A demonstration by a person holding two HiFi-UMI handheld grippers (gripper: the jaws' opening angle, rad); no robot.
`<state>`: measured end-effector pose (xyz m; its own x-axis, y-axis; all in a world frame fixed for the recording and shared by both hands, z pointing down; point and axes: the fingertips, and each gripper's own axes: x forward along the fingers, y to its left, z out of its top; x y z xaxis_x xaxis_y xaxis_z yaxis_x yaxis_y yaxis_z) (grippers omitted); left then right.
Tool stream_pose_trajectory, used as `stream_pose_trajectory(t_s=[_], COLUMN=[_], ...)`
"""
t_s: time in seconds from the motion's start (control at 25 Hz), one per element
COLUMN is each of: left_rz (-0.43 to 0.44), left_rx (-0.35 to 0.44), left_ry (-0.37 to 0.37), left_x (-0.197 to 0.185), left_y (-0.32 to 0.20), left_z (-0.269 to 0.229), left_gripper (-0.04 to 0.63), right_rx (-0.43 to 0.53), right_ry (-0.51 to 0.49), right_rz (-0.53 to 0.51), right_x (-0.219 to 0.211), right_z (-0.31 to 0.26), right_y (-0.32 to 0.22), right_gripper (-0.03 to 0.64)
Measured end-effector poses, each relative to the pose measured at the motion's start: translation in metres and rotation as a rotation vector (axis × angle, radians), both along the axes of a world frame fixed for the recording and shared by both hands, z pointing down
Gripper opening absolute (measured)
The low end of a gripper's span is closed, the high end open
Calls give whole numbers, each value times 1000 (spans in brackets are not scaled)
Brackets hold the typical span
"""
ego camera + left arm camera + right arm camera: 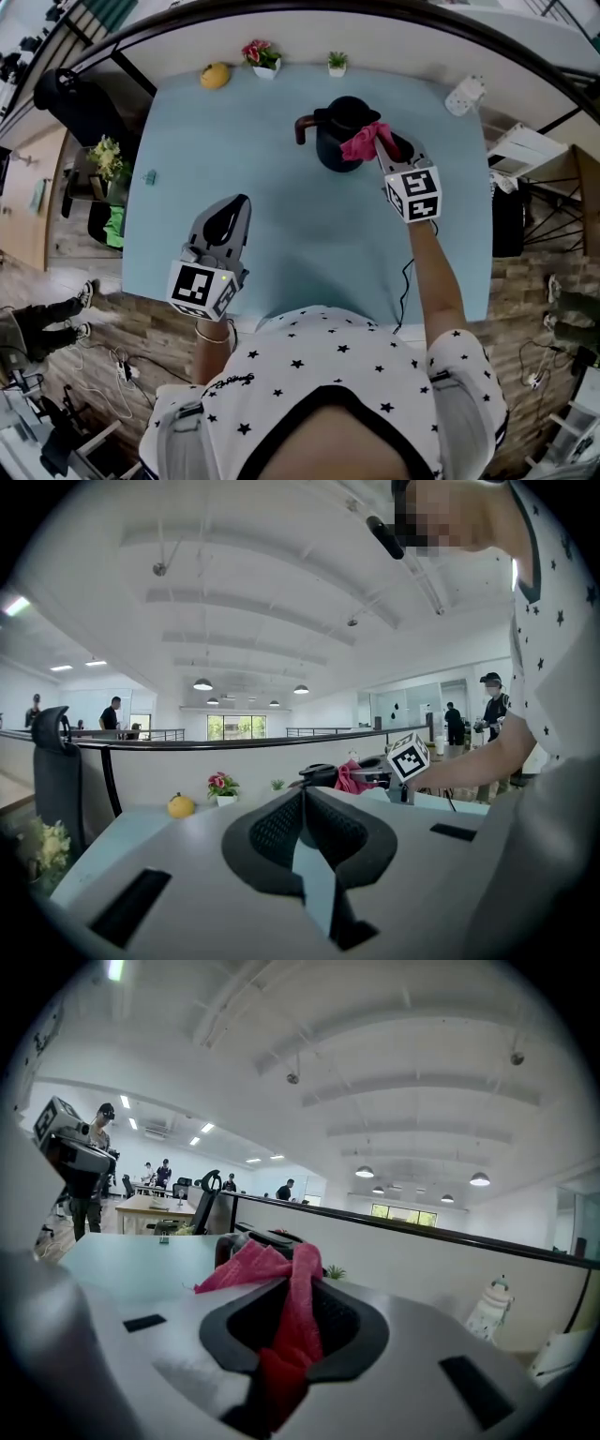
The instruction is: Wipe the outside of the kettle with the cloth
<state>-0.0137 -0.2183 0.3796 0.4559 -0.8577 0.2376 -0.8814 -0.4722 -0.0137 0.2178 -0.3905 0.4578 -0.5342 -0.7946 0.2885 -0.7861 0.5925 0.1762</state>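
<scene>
A black kettle [336, 131] stands at the far middle of the light blue table [281, 244], its handle pointing left. My right gripper [383, 142] is shut on a pink cloth [362, 142] and holds it against the kettle's right side. In the right gripper view the cloth [292, 1309] hangs between the jaws, with the kettle [251, 1239] just beyond it. My left gripper [238, 204] hovers over the near left of the table, shut with nothing in it, well apart from the kettle. From the left gripper view the kettle [317, 774] and cloth [349, 778] show far ahead.
Along the table's far edge sit a yellow fruit-shaped object [215, 75], a potted pink flower [262, 56] and a small green plant [337, 64]. A white object [464, 95] is at the far right corner. A small clip [150, 176] lies near the left edge.
</scene>
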Motion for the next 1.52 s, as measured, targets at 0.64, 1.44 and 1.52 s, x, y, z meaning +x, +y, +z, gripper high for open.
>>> stream_pose_trajectory(t_s=[0.64,1.44,1.52], left_rz=[26,51,58], left_rx=[-39,-30,-28], left_ry=[-23,-25,-21], left_x=[18,24,26], left_y=[-14,-18,-18], left_z=[13,12,12], left_gripper=[32,32,32], right_rx=[-163,-302,-266], right_ry=[-25,-20,-27], right_rz=[95,145,133], right_x=[17,27,38], right_z=[86,138,120], right_y=[8,15,20], right_gripper=[57,57,57])
